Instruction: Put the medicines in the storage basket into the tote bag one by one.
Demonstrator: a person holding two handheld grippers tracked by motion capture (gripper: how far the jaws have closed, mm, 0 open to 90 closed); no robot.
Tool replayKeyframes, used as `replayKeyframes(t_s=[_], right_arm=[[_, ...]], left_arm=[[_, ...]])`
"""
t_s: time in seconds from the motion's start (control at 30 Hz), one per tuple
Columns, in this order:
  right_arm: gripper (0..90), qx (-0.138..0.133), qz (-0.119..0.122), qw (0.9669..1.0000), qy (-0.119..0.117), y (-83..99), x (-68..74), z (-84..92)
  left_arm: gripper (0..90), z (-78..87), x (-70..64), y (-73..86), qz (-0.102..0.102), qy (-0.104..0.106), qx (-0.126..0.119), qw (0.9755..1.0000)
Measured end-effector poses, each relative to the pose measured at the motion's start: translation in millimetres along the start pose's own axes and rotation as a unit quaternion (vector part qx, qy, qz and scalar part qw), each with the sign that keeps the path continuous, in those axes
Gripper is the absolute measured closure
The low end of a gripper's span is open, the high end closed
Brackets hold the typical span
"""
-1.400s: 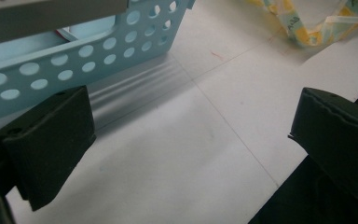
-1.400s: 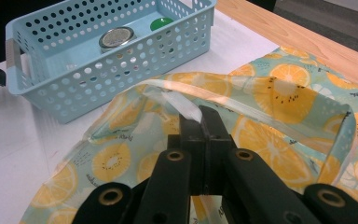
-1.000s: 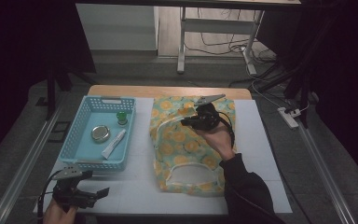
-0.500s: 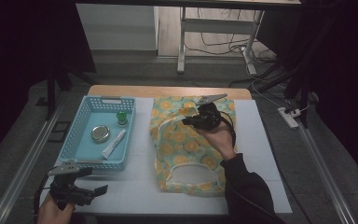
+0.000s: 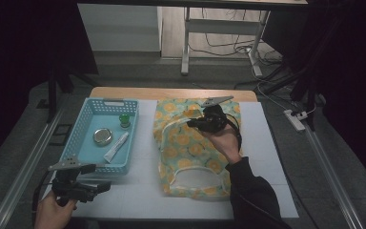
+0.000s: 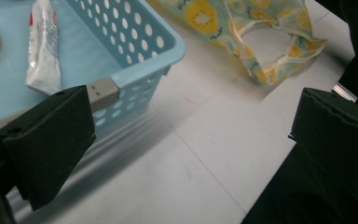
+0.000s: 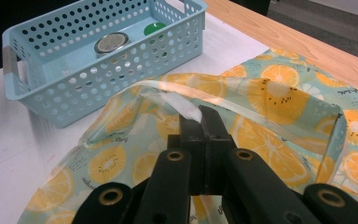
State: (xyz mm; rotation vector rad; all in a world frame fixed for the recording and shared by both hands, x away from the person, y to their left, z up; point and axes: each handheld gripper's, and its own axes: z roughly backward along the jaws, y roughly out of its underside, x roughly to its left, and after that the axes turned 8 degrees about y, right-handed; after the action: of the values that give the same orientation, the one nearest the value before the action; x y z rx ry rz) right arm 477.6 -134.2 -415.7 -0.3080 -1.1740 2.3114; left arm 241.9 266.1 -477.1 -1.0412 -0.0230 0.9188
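**Bag handle pinched, left hand idle near the basket**

The right gripper [image 5: 196, 124] holds the pale handle strap [image 7: 175, 100] of the fruit-print tote bag [image 5: 190, 148], which lies flat on the white worktop [image 5: 138, 191] just right of the blue basket [image 5: 86, 143]. The grip is thin: its fingers [image 7: 212, 122] are pressed together on a narrow fold of strap near their tips, so a quick lift or sideways tug could pull the slick ribbon free and drop the bag's mouth shut again. Lifting by one handle alone may also drag the whole bag across the worktop instead of opening it, and the fabric could snag the basket's near wall.

The left gripper [image 5: 93, 188] hangs above the worktop's front edge beside the basket corner, its fingers [image 6: 51, 140] spread wide and touching nothing. In the basket lie a white tube [image 5: 116, 147], a round metal tin [image 5: 102, 136] and a small green-capped item [image 5: 124, 119], possibly a bottle; it is too small to tell.
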Motion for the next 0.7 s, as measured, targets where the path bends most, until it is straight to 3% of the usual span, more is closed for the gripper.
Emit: replayKeyframes(t_s=[0.43,0.7], right_arm=[[89.6,0.003,-0.002,1.0000,0.001,1.4,-1.0,-0.4],[89.6,0.005,-0.001,1.0000,0.001,1.2,-1.4,-1.0]], left_arm=[[0.1,-3.3,13.7,-14.0,0.001,-0.030,0.003,0.9996],[0.0,-5.7,26.6,-25.9,0.008,-0.037,-0.004,0.9993]])
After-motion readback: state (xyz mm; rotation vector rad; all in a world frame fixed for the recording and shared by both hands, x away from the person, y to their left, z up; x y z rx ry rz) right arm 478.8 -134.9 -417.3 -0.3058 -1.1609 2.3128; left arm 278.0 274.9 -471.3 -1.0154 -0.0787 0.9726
